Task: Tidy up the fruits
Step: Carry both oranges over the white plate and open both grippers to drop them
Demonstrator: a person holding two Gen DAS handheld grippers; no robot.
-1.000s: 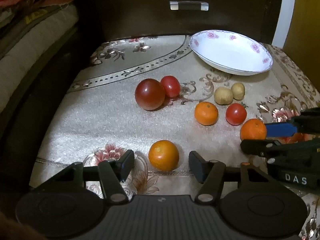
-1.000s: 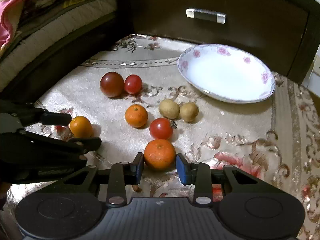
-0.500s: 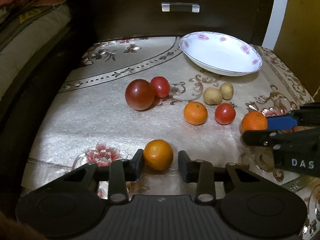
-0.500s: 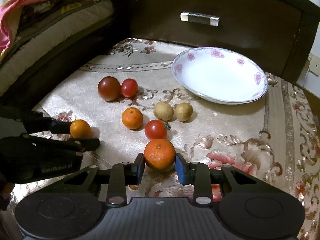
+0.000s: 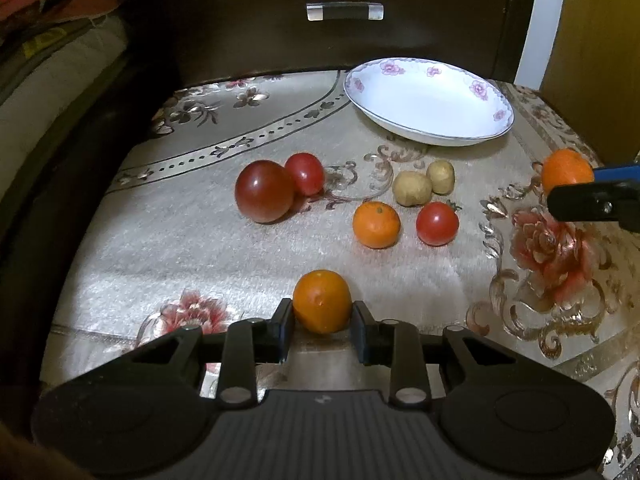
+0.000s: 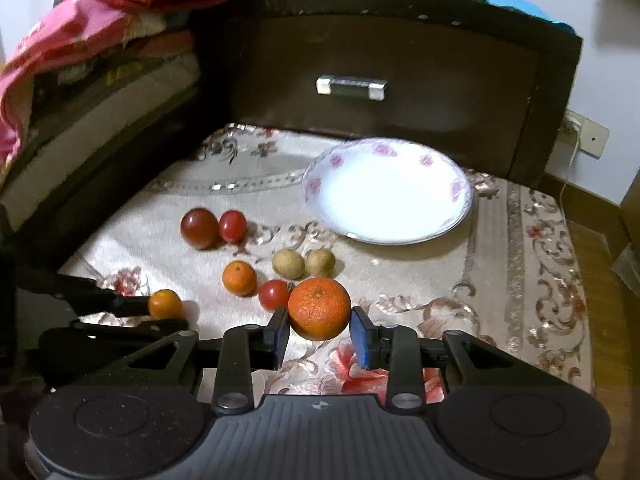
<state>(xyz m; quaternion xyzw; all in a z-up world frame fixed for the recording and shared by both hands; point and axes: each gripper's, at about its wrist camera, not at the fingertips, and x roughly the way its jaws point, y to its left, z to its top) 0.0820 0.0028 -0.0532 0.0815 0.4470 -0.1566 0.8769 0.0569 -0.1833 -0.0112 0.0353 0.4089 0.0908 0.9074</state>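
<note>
L wrist view:
L claw (image 5: 322,322): closed down on small orange (image 5: 322,301), both pads touch its sides; fruit sits low on the cloth (image 5: 180,248), I cannot tell if it is lifted.
Other fruit: dark tomato (image 5: 264,191) touching a red tomato (image 5: 305,173); mandarin (image 5: 376,224) just beside cherry tomato (image 5: 437,224); two tan fruits (image 5: 412,188) touching each other, between them and the plate (image 5: 496,128).
Plate: white w/ pink flowers, nothing in it, far side of cloth.
R claw (image 5: 592,196): seen at right edge, carries big orange (image 5: 566,170).

R wrist view:
R claw (image 6: 320,332): narrowed onto big orange (image 6: 319,307), pads on both sides; fruit seems up in the air, above the cloth (image 6: 520,280).
Plate (image 6: 460,216): ahead and a bit right, well apart from claw.
L claw (image 6: 160,312): at left, low, small orange (image 6: 165,304) between its fingers.

Risk 1: round, smooth peel, grip only on two small pads; a fast swing or loose squeeze can let the orange slip and roll, maybe off the edge.
Risk 2: both claws may go to one plate together, so they can knock each other.
Risk 3: shallow plate, a fruit dropped from high can bounce out or roll over the rim.
Risk 4: too hard squeeze can bruise soft fruit.

Surface: beige plush cloth w/ floral and scroll pattern, soft, so fruit rolls slowly.
Room: dim; dark wood drawer (image 6: 352,87) w/ pale handle behind; folded bedding (image 6: 80,52) at left; wall socket (image 6: 586,136) at right.
</note>
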